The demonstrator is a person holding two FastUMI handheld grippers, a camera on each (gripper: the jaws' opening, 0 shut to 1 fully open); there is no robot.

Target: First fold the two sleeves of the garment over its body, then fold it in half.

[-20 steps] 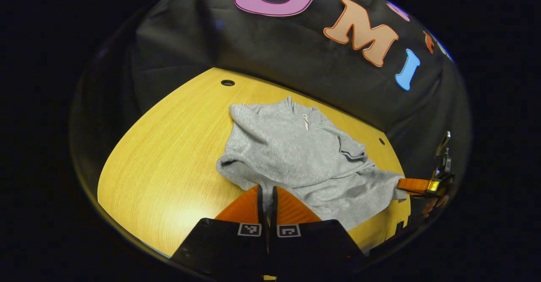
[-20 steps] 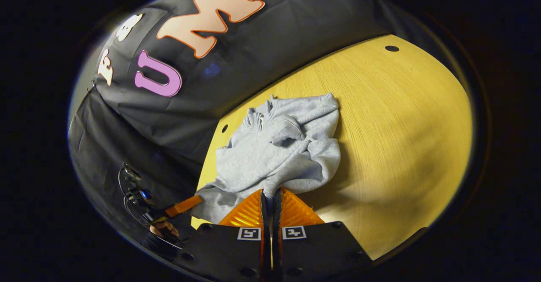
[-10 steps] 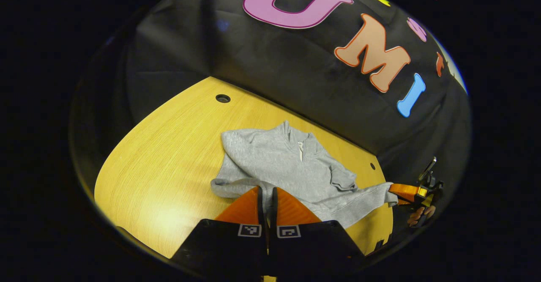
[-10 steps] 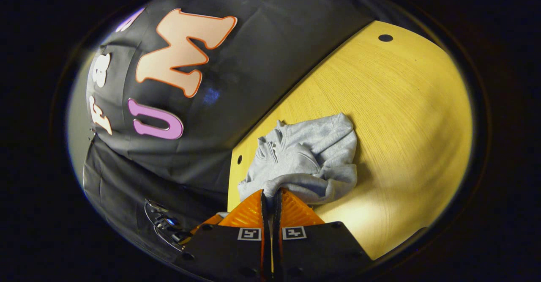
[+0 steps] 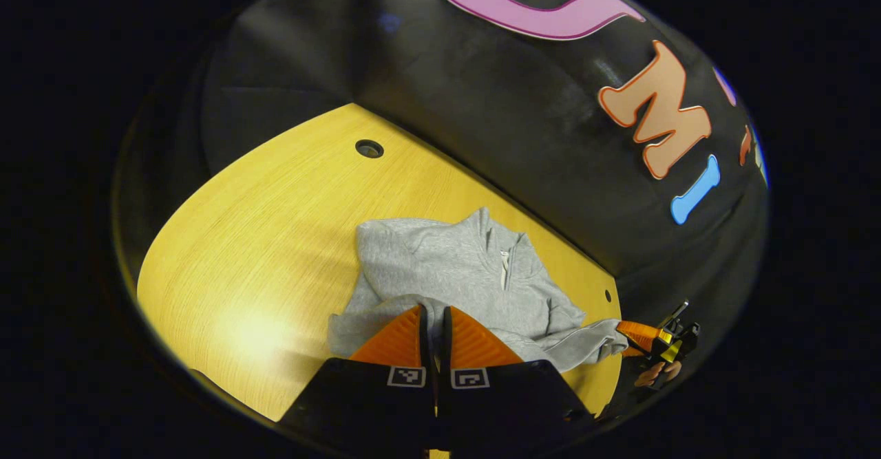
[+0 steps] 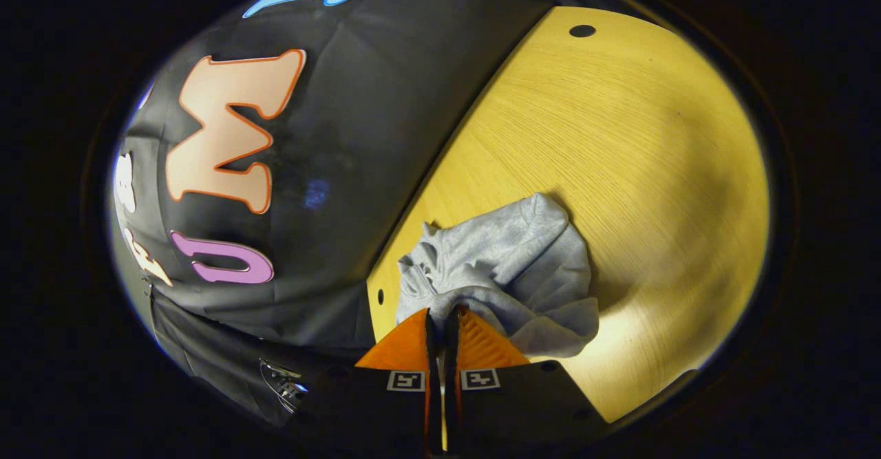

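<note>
A yellow wooden bench [image 5: 261, 239] runs up to the booth's black cloth wall, and the grey garment [image 5: 447, 273] lies on it close to that wall, collar and short zip toward the cloth. The left gripper [image 5: 432, 321] has its jaws pinched together on a fold of the hem, the fabric bunched just ahead of them. In the right gripper view, the right gripper [image 6: 440, 325] is likewise clamped on grey fabric at the opposite bottom corner; it also appears farther off in the left gripper view, holding that corner at the bench's edge with a hand [image 5: 654, 374] below it. Both sleeves appear already folded in over the body, so gripping the two hem corners looks like the setup for the fold in half: holding both ends should keep the hem straight while it is carried toward the collar. The bottom edge is lifted and rumpled, not flat.
</note>
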